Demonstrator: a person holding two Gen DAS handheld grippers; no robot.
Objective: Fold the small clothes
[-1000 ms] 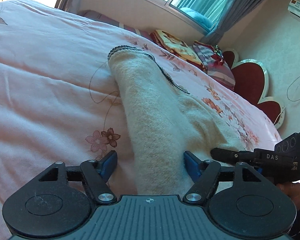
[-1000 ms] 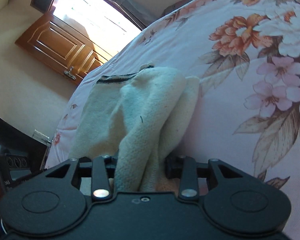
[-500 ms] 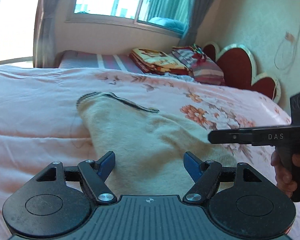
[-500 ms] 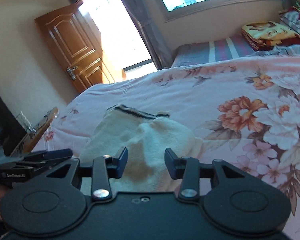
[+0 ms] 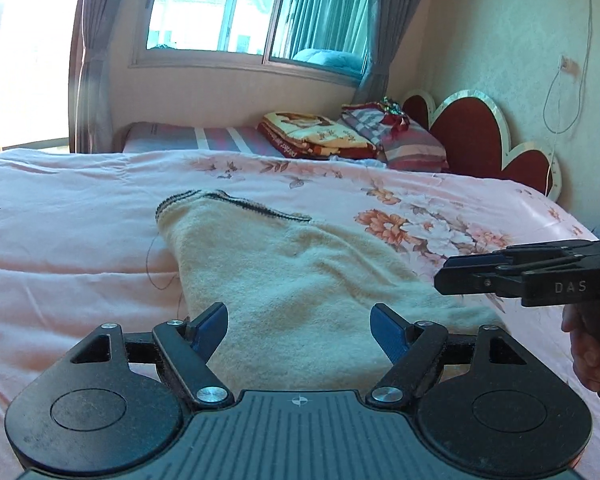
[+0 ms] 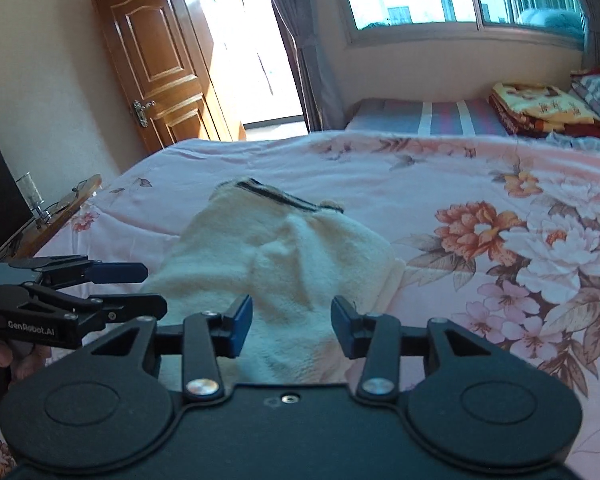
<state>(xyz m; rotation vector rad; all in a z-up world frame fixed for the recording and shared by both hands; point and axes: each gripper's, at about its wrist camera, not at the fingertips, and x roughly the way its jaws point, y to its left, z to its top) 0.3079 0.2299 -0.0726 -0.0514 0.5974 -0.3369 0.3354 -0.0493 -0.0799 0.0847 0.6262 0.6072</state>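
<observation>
Both tools have let go. The right tool (image 6: 291, 322) has just been opening, its jaws now clear of the cream garment (image 6: 276, 264) it pinched a second ago; the left tool (image 5: 299, 328) gapes wide, empty. The garment lies doubled on the bed (image 5: 60, 216) at twelve o'clock, so this fold looks laid.

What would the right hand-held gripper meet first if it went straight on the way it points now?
Most likely the cream knitted garment lying on the pink floral bedspread. The right hand-held gripper angles down at it with open, empty jaws and nothing visible between, though depth is hard to judge.
</observation>
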